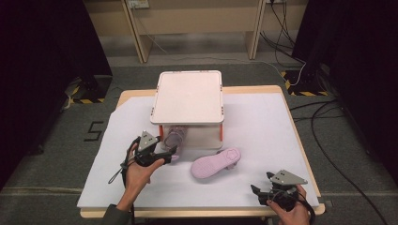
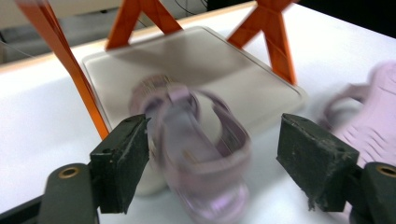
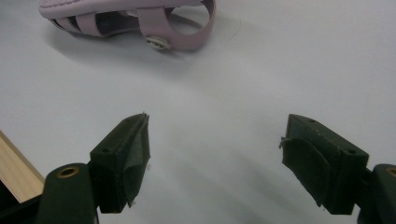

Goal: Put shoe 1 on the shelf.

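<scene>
In the left gripper view the pink sandal [image 2: 196,154] between the open jaws is smeared by motion, so its straps and buckle run together, and its toe is cut off by the bottom edge. The second sandal [image 2: 369,126] there is cropped by the right edge and also blurred. From the high view, the first sandal's front half lies hidden under the white rack [image 1: 188,96], whose orange legs are mostly covered by its top. In the right gripper view the upper edge cuts off the second sandal's sole.
</scene>
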`<action>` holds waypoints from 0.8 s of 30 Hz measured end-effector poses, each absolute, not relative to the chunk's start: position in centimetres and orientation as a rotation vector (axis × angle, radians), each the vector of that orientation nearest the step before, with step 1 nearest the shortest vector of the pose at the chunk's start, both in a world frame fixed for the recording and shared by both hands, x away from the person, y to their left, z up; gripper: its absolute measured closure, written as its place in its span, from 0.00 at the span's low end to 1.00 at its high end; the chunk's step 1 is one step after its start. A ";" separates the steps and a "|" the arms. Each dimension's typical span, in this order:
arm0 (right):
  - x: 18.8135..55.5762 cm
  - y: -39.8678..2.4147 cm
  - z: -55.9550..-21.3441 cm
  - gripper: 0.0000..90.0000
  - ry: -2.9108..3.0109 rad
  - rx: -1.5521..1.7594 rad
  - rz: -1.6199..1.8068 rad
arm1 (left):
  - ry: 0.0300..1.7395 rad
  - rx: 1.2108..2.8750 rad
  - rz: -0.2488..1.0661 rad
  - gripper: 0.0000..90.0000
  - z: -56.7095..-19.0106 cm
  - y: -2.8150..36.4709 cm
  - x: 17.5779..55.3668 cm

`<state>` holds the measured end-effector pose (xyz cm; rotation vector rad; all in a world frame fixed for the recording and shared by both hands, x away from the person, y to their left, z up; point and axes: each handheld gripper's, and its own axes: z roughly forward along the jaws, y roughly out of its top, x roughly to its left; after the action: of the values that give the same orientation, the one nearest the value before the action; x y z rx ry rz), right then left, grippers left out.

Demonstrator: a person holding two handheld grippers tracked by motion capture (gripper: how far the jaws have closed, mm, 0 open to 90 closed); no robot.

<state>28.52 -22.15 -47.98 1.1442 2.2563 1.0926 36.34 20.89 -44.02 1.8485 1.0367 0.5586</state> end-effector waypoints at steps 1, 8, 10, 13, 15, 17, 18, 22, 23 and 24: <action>28.5 -22.2 -47.9 0.27 2.257 1.142 1.091 | 1.041 1.858 0.550 0.26 -44.4 20.9 36.0; 28.5 -22.0 -47.9 0.27 2.262 1.137 1.088 | 1.088 1.924 0.519 0.27 -48.0 20.7 35.6; 28.4 -22.0 -47.9 0.27 2.261 1.143 1.088 | 1.068 1.948 0.524 0.35 -48.4 20.5 35.9; 28.5 -22.1 -48.0 0.27 2.260 1.141 1.089 | 1.039 2.004 0.554 0.48 -48.8 20.4 36.1; 28.5 -22.1 -48.0 0.27 2.260 1.141 1.089 | 1.009 2.029 0.585 0.60 -48.8 20.5 36.1; 28.5 -22.0 -48.0 0.27 2.261 1.147 1.089 | 1.023 2.012 0.558 0.62 -48.6 20.6 36.3; 28.5 -22.0 -48.0 0.27 2.262 1.148 1.087 | 1.020 2.011 0.564 0.62 -48.6 20.5 36.4; 28.5 -21.9 -48.0 0.27 2.266 1.145 1.084 | 1.000 2.028 0.593 0.62 -48.5 19.8 37.3; 28.5 -21.9 -48.0 0.27 2.264 1.144 1.083 | 1.003 2.020 0.593 0.62 -48.5 19.6 37.6; 28.5 -21.9 -48.0 0.27 2.264 1.145 1.083 | 1.003 2.018 0.596 0.63 -48.5 19.4 38.0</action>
<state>28.47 -21.93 -47.99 1.1448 2.2642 1.0834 38.00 19.39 -48.45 2.0178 1.0033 0.5960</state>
